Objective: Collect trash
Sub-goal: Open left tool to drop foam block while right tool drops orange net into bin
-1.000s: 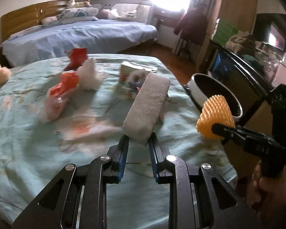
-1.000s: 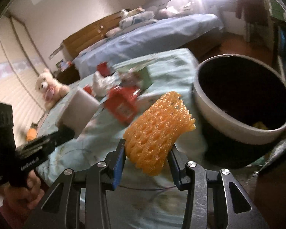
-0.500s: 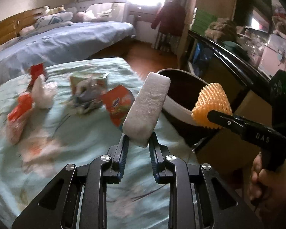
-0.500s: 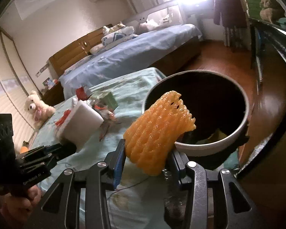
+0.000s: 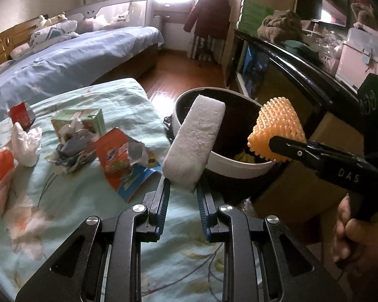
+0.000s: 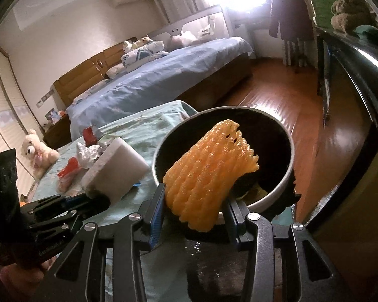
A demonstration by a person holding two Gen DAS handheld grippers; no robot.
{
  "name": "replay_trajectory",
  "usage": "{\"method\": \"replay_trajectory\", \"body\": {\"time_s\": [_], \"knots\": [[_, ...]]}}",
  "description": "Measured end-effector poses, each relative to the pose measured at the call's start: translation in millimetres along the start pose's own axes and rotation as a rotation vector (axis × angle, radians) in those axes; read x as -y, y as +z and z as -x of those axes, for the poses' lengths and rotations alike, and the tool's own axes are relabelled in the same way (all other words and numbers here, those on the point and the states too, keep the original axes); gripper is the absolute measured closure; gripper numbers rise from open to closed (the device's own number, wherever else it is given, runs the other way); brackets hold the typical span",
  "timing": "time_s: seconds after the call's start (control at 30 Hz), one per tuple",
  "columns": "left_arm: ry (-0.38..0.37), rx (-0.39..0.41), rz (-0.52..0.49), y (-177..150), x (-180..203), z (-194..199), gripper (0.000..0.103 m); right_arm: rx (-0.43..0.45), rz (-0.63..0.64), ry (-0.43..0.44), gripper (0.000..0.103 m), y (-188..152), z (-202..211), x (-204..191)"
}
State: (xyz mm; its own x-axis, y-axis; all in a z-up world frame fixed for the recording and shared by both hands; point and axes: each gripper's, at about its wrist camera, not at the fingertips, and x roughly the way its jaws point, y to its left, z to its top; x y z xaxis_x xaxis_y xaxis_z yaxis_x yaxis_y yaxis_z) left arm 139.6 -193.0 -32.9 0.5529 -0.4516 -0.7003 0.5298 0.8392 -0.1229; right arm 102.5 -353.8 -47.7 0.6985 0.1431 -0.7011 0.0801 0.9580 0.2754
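My left gripper (image 5: pixel 182 188) is shut on a white foam block (image 5: pixel 194 143) that sticks up and leans over the near rim of the round trash bin (image 5: pixel 239 168). My right gripper (image 6: pixel 194 209) is shut on an orange foam fruit net (image 6: pixel 209 171), held above the bin's (image 6: pixel 287 173) dark opening. In the left wrist view the orange net (image 5: pixel 277 130) hangs over the bin's right side. In the right wrist view the foam block (image 6: pixel 116 168) shows at the left. The bin is white outside, black-lined, with yellowish scraps at the bottom.
On the pale green bed cover (image 5: pixel 75 226) lie a torn orange snack wrapper (image 5: pixel 116 158), a green carton with crumpled paper (image 5: pixel 80 125), a white plastic wad (image 5: pixel 27 143) and red wrappers (image 5: pixel 20 115). A dark cabinet (image 5: pixel 289 70) stands right of the bin. Wooden floor (image 6: pixel 284 105) lies beyond.
Both grippers have swung right from over the bed toward the bin, each keeping its load. The bin has come closer to the middle of both views.
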Motion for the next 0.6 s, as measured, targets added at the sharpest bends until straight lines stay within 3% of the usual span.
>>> {"method": "replay_trajectory", "body": {"time_s": [0.6], "knots": [[-0.028, -0.04, -0.042, 37, 17, -29, 0.082, -0.012, 0.005, -0.062, 0.058, 17, -15, 24]]}}
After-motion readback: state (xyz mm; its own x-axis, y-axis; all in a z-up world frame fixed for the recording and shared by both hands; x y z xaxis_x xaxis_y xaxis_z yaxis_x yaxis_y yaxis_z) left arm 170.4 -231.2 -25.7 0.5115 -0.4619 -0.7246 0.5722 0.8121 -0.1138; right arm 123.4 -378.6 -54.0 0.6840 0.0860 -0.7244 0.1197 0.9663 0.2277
